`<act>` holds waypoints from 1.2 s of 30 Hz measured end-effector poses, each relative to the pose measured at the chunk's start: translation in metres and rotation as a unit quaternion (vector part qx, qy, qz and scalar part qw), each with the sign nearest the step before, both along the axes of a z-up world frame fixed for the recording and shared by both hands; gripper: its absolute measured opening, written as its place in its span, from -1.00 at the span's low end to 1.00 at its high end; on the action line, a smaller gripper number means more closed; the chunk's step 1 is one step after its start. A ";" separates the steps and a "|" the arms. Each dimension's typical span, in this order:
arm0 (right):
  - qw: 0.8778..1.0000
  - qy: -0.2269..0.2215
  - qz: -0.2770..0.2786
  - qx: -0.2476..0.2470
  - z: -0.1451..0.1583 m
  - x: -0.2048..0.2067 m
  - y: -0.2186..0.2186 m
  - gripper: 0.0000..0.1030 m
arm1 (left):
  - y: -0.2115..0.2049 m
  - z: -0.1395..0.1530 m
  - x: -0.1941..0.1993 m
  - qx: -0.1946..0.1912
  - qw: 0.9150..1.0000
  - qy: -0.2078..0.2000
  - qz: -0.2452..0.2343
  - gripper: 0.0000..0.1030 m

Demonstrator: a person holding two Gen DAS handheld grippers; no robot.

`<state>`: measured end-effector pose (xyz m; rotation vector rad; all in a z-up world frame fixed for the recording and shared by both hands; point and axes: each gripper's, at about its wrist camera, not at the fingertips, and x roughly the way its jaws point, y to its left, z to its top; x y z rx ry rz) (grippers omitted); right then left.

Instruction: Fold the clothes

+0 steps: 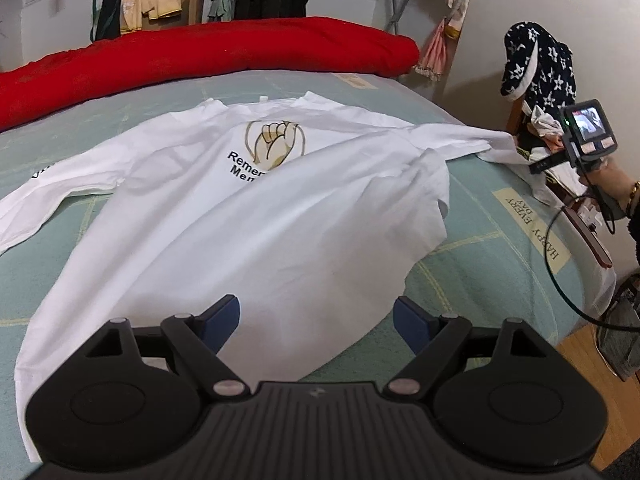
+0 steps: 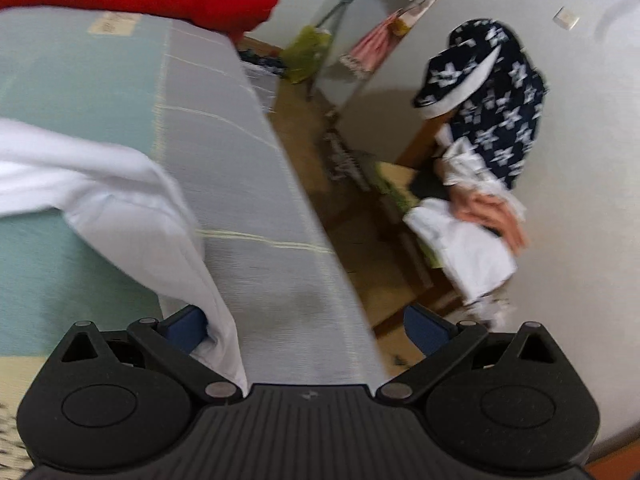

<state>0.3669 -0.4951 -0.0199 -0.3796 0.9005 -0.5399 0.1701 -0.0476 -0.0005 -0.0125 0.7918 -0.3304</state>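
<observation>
A white long-sleeved shirt (image 1: 240, 216) with a fist logo lies spread on the pale green bed sheet (image 1: 480, 248). Its right side is partly folded over the body. My left gripper (image 1: 316, 310) hovers open just above the shirt's hem, with nothing between its blue pads. The shirt's right sleeve (image 1: 460, 136) stretches to the bed's right edge, where the right gripper's body with its small screen (image 1: 587, 136) is held by a hand. In the blurred right wrist view, my right gripper (image 2: 306, 320) stands wide open. The sleeve end (image 2: 152, 216) drapes against its left pad (image 2: 188, 328), not pinched.
A red duvet (image 1: 200, 60) lies along the bed's far side. Beside the bed's right edge a wooden chair carries a navy star-patterned garment (image 2: 492, 104) and a pile of clothes (image 2: 464, 240). A black cable (image 1: 560, 280) hangs over the floor. Clothes hang at the back wall.
</observation>
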 end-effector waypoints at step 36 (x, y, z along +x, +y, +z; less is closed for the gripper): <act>0.913 -0.019 0.091 0.396 0.013 0.049 -0.016 1.00 | -0.006 0.003 0.016 0.010 1.000 0.000 0.000 0.65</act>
